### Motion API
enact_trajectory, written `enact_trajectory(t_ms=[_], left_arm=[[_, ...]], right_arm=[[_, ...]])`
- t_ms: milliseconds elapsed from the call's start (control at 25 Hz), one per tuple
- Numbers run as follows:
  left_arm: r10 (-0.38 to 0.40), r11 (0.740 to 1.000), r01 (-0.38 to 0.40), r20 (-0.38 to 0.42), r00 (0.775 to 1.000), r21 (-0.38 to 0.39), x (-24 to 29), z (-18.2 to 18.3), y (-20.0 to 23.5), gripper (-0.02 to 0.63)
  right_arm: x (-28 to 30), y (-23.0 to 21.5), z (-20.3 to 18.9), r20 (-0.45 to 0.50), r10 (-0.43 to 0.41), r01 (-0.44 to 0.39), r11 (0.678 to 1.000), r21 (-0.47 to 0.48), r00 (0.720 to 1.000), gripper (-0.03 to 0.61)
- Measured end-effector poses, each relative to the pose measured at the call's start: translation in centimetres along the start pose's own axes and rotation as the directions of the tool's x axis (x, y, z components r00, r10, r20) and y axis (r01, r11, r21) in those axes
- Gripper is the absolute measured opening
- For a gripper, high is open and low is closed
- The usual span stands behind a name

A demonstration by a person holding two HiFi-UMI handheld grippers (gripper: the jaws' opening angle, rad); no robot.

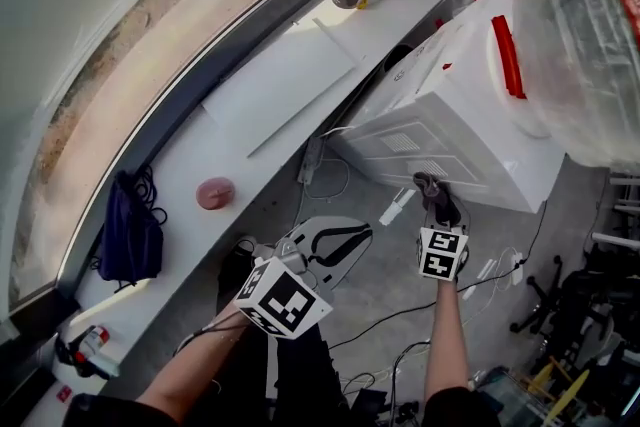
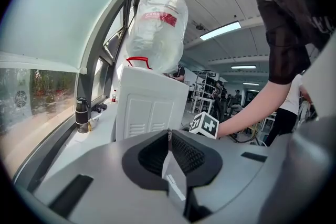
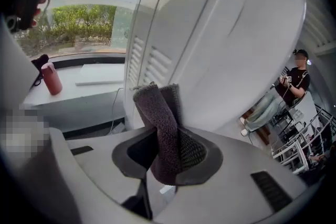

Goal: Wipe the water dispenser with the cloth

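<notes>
Right gripper (image 3: 166,150): jaws closed on a cloth (image 3: 157,123).
Cloth: dark grey, coarse knit, folded, standing upright out of the jaws. Its top end lay at the lower part of the water dispenser (image 3: 226,44); contact could not be confirmed.
Water dispenser: white casing filling most of the view, with louvred vents (image 3: 148,65) on the left panel.
White ledge (image 3: 97,80), left: a red bottle (image 3: 51,78) stood on it.
Cable (image 3: 113,107): hung below the ledge.
Person (image 3: 286,89): far right, seated.
</notes>
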State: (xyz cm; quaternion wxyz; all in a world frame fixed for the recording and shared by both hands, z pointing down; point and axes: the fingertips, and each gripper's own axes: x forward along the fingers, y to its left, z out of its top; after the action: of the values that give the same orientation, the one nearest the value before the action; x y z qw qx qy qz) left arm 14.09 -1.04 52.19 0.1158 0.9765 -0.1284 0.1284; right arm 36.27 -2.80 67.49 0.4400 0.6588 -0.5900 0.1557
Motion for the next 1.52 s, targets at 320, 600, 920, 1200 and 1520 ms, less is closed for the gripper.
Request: enact_trajectory(t_ms=[320, 600, 920, 1200, 1520], left_arm=[[-0.003, 1.0, 0.003, 0.01, 1.0, -0.003, 1.4, -3.3, 1.4, 0.028], [0.011, 1.0, -0.011, -0.002, 1.0, -0.006, 2.5, -6.3, 2.9, 0.028], [0.028, 0.999, -0.028, -0.018, 0.999, -0.024, 3.4, -7.7, 2.9, 0.028], [0.031, 0.998, -0.031, -0.008, 0.999, -0.053, 2.8, -4.5, 1.2, 0.028], [0.059, 0.997, -0.059, -0.011, 0.998, -0.048, 0.6, 0.2, -0.4, 0.028]], right_arm=[[7.7, 2.7, -7.7, -0.155, 0.008, 0.007, 0.995, 0.096, 0.988, 0.101], [13.6, 4.5, -13.4, -0.306, 0.029, 0.057, 0.962, 0.266, 0.952, 0.101], [15.9, 5.8, -15.5, -0.405, 0.068, 0.07, 0.946, 0.316, 0.912, 0.101], [10.2, 5.5, -13.5, -0.311, 0.12, 0.011, 0.921, 0.389, 0.943, 0.101], [-1.1, 4.8, -7.6, -0.114, 0.167, -0.102, 0.894, 0.436, 0.979, 0.101]])
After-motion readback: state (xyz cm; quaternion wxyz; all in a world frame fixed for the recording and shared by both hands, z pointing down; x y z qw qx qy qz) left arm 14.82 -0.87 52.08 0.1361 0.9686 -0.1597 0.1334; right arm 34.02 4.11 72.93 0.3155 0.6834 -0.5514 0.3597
